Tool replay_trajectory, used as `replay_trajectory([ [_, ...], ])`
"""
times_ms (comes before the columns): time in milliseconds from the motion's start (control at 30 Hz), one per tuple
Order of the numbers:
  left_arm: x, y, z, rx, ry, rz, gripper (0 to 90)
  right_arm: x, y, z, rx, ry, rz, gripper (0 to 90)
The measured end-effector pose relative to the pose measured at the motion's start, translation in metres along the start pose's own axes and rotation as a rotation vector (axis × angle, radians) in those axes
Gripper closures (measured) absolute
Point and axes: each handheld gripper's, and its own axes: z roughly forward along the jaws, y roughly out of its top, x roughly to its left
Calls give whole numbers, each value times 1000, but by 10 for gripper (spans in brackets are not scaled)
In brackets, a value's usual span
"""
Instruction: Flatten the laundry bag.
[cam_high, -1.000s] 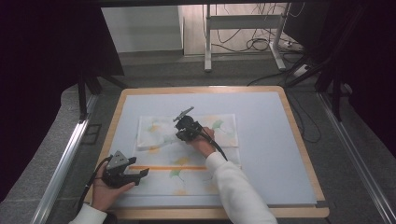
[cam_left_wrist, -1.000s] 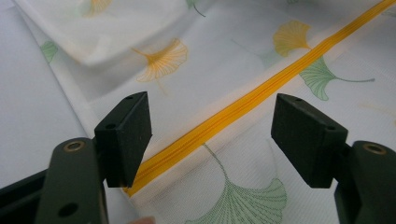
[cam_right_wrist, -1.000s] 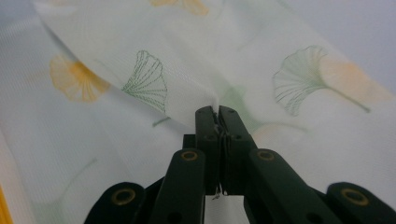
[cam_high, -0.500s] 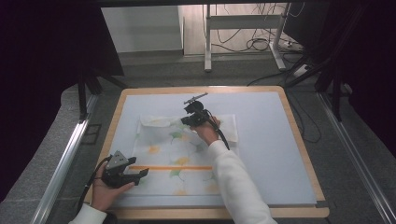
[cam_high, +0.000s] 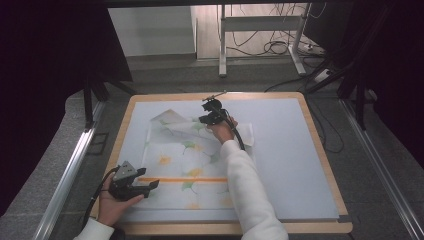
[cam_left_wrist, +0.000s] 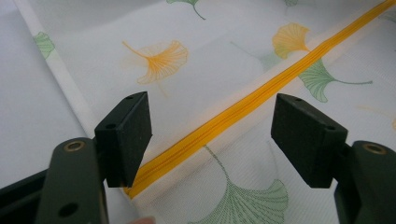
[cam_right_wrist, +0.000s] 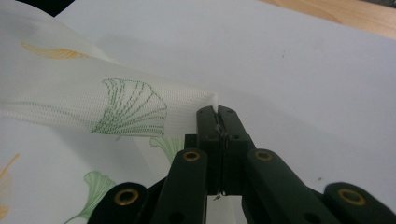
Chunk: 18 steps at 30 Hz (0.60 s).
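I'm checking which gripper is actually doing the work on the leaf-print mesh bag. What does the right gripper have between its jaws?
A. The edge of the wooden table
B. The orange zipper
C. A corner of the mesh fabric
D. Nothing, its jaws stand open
C: in the right gripper view the right gripper has its jaws shut on a pinched corner of the mesh bag, lifted off the mat.

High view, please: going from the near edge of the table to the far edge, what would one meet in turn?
Left gripper → orange zipper on the leaf-print mesh bag → right gripper → far wooden table rim.
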Motion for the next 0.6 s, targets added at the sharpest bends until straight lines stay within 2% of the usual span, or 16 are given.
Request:
replay_trajectory([
  [233, 0, 0, 0, -1, 5, -1, 288, -7, 14, 9, 23, -35, -22, 882],
  [433, 1, -1, 1, 6, 8, -5, 288, -29, 27, 20, 40, -69, 3, 880],
  [467, 1, -1, 1, 6, 8, -5, 288, -29, 27, 20, 40, -69, 3, 880],
  [500, 2, -1, 1, 7, 9, -7, 288, -38, 31, 23, 41, -71, 21, 876],
  [567, 2, -1, 1, 7, 9, -8, 288, -42, 33, 26, 36, -83, 25, 834],
  [600, 2, -1, 1, 6, 9, -8, 288, -44, 34, 27, 26, -99, 24, 761],
])
